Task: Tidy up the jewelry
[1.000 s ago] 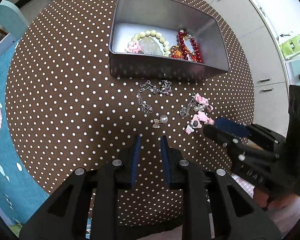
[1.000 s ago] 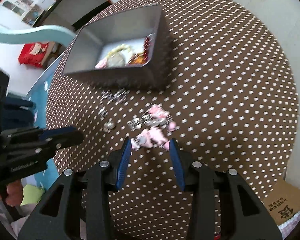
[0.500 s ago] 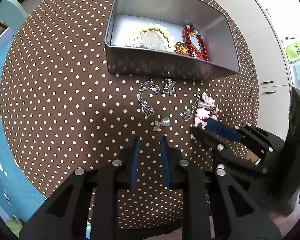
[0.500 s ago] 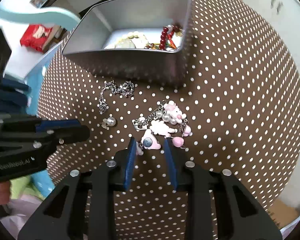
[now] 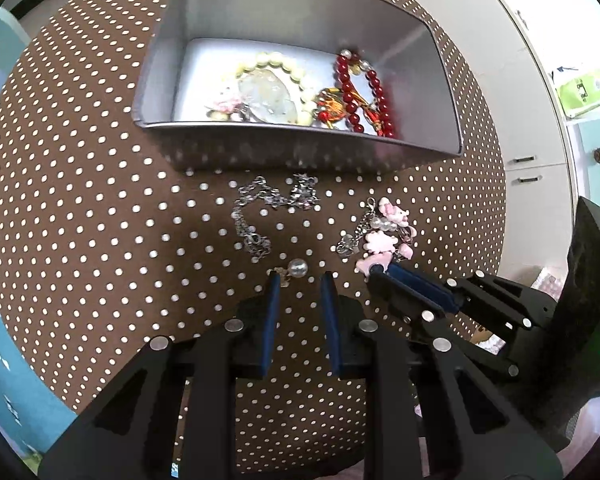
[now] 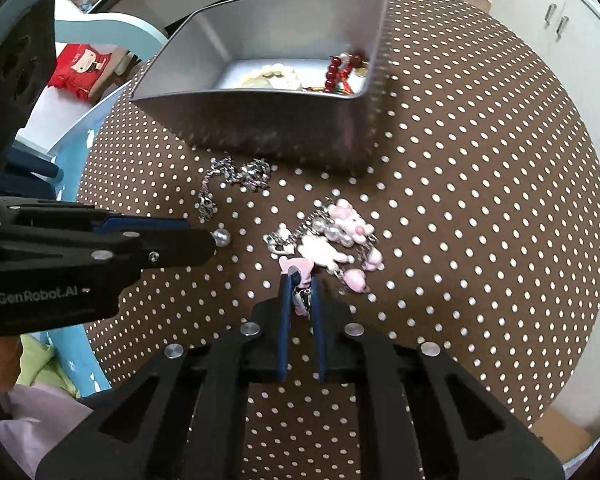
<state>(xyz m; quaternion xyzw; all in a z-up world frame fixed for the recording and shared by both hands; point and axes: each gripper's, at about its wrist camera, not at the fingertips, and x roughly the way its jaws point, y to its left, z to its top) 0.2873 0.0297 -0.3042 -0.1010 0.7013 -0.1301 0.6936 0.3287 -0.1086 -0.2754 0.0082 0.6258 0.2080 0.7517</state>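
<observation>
A silver tin (image 5: 300, 148) at the back of the table holds a cream bead bracelet (image 5: 276, 60) and a red bead bracelet (image 5: 364, 88). In front of it lie a silver chain (image 5: 260, 200), a small pearl earring (image 5: 298, 268) and a pink charm bracelet (image 5: 382, 240). My left gripper (image 5: 300, 284) is open, pointing steeply down, with the pearl just ahead of its tips and nothing between them. My right gripper (image 6: 300, 280) is closing its jaws on a pink charm at the near end of the pink charm bracelet (image 6: 332, 240), and the pads pinch it.
The round table wears a brown cloth with white dots (image 5: 80, 200). White cabinets (image 5: 500, 40) stand beyond the table on the right. A pale blue chair (image 6: 100, 24) is at the back left. A cardboard box (image 6: 560, 436) sits below the table's right edge.
My left gripper has come forward and down until its tips reach the pearl earring. The right gripper's jaws have narrowed from wide apart onto the pink charm.
</observation>
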